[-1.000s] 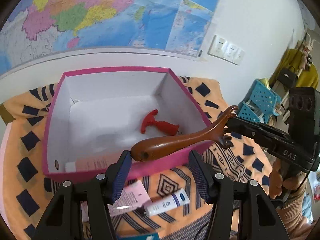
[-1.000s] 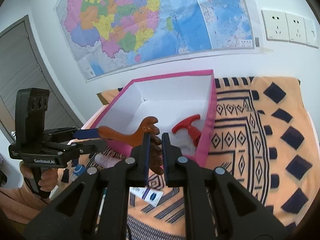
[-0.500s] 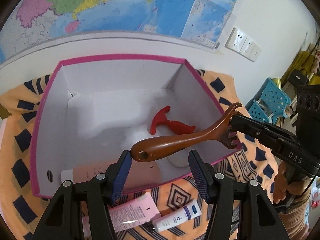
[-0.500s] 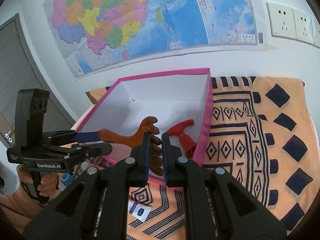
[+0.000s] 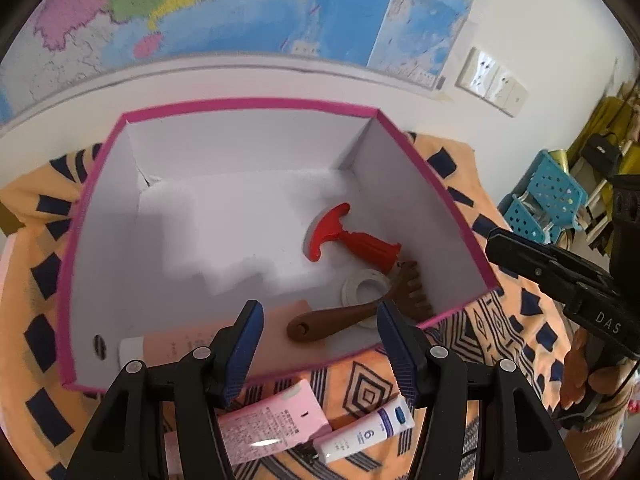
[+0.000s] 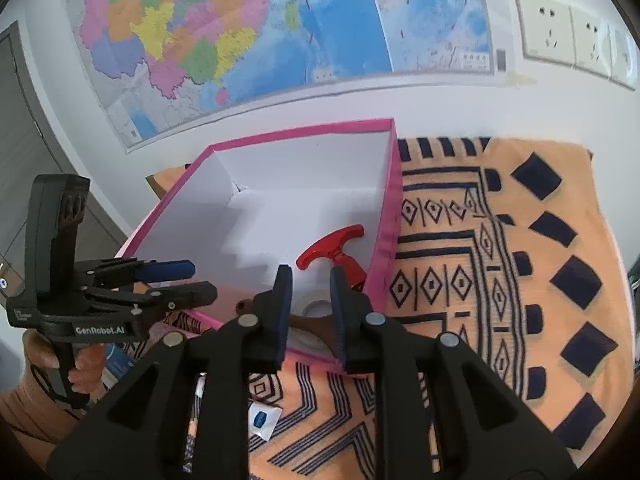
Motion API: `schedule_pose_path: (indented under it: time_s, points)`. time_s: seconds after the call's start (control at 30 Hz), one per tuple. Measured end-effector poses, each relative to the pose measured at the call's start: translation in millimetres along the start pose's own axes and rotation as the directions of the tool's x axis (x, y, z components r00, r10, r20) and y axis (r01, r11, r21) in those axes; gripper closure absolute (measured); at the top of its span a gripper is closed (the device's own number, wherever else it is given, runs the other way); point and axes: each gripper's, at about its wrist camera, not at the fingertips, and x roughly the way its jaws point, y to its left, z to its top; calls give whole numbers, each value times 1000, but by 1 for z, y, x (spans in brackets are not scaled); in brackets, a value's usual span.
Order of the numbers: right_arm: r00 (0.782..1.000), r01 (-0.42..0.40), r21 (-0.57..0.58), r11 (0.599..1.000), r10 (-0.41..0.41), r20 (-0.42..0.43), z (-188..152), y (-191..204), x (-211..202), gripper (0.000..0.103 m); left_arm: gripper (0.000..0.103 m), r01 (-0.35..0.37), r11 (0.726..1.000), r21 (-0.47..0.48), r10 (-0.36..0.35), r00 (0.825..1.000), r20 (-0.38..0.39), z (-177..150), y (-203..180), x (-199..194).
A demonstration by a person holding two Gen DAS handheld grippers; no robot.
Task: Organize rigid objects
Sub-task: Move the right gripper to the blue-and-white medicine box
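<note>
A brown wooden back scratcher [image 5: 344, 316] lies loose on the floor of the pink-rimmed white box [image 5: 248, 103], at its near right corner, partly on a white tape roll [image 5: 362, 286]. A red T-handled tool [image 5: 352, 236] lies just behind them. My left gripper [image 5: 318, 308] hangs open above the box's near wall, nothing between its blue pads. My right gripper [image 6: 308, 276] hovers over the same corner; its jaws are opening and hold nothing, with the tape roll [image 6: 314, 302] and scratcher [image 6: 242, 306] below. A peach tube [image 5: 180, 340] lies along the near wall.
On the orange patterned cloth [image 6: 500, 240] in front of the box lie a pink carton [image 5: 272, 424] and a white tube [image 5: 368, 432]. Blue baskets [image 5: 548, 196] stand off to the right. A wall with a map and sockets [image 6: 548, 36] rises close behind the box.
The back scratcher, held over the box in my right gripper's shut jaws, has dropped onto the box floor as those jaws parted. Both grippers moved slightly in over the box.
</note>
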Motion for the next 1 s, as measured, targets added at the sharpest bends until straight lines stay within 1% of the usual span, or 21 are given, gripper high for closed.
schedule_pose_path:
  time_s: [0.03,0.13,0.23,0.4,0.53,0.7,0.87,1.0]
  points:
    - [1000,-11,1,1000,11,5,-2,1,-4,76,42,0,1000,6,0,1000,15,-2,0,-5]
    - [998,-53,-6,999,54,18,-12,6,-15,70,41,14,1000,9,-14,998,59,-10,4,-26]
    - [994,-111,-2,994,111,18,-22,10,-22,69,40,8,1000,9,-9,995,104,-22,12,-50]
    - [983,-182,12,983,182,1,-40,19,-27,69,39,-28,1000,5,27,990,137,-41,27,-76]
    - [969,-247,4,969,247,-32,-55,33,-26,69,39,-48,999,-12,49,991,127,-61,41,-84]
    - [948,-309,-35,950,305,-85,-72,57,-18,69,39,-61,996,-60,67,993,97,-95,65,-88]
    - [919,-376,-65,924,362,-157,-87,84,-2,69,39,-67,990,-128,78,994,83,-125,89,-95]
    - [895,-416,-75,906,394,-210,-98,103,12,69,39,-48,984,-169,64,994,90,-142,100,-101]
